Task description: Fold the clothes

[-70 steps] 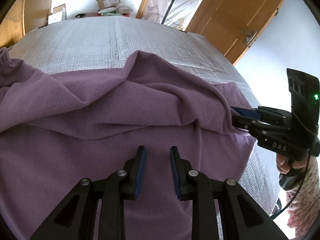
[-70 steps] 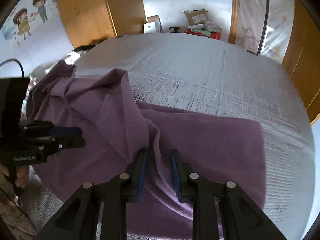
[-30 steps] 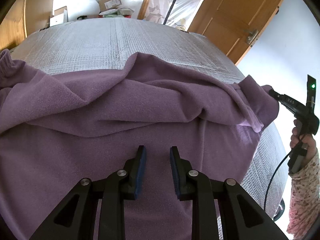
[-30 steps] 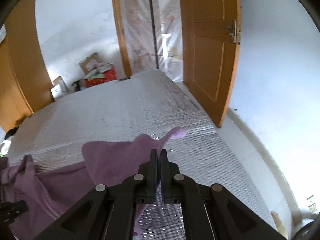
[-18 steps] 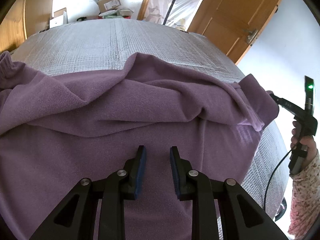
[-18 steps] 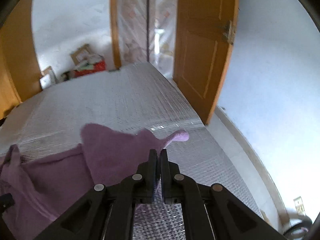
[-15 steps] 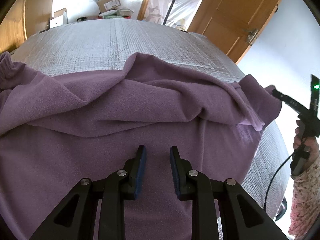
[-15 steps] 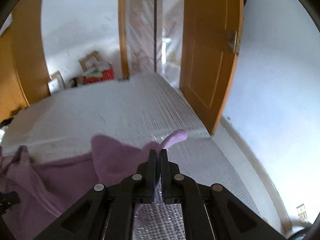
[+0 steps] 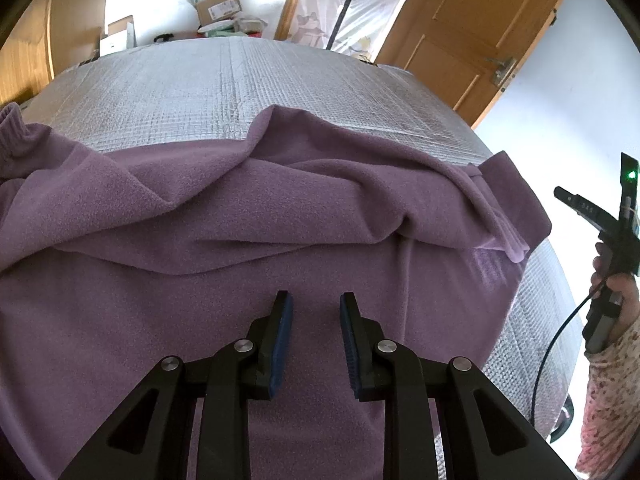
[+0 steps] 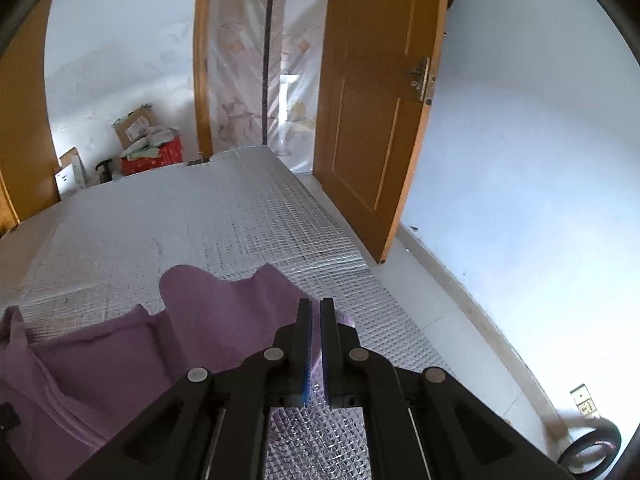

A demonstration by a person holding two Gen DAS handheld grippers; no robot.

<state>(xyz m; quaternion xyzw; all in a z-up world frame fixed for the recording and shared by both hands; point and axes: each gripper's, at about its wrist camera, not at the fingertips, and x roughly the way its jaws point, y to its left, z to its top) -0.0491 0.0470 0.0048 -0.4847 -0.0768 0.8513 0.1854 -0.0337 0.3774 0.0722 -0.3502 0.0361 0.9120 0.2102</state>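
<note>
**Both tongs over the purple garment, one pinching its corner**

Our right tongs (image 10: 315, 312) are pressed together on a corner of the purple garment (image 9: 280, 240), lifting that bit of cloth off the right edge of the bed (image 9: 224, 80). In the left camera we see them at the far right, with a hand (image 9: 618, 292) in a flowered sleeve (image 9: 608, 400) around the grip. Our left tongs (image 9: 315, 312) stand spread, nothing between the pads, pointing down at the smooth stretch of cloth near the bed's near edge. The garment lies crumpled across the near half of the silvery quilted cover, with folds bunched through its middle. Beyond the bed's far edge we see cardboard boxes (image 9: 218, 6) and a wooden door (image 10: 372, 120).
</note>
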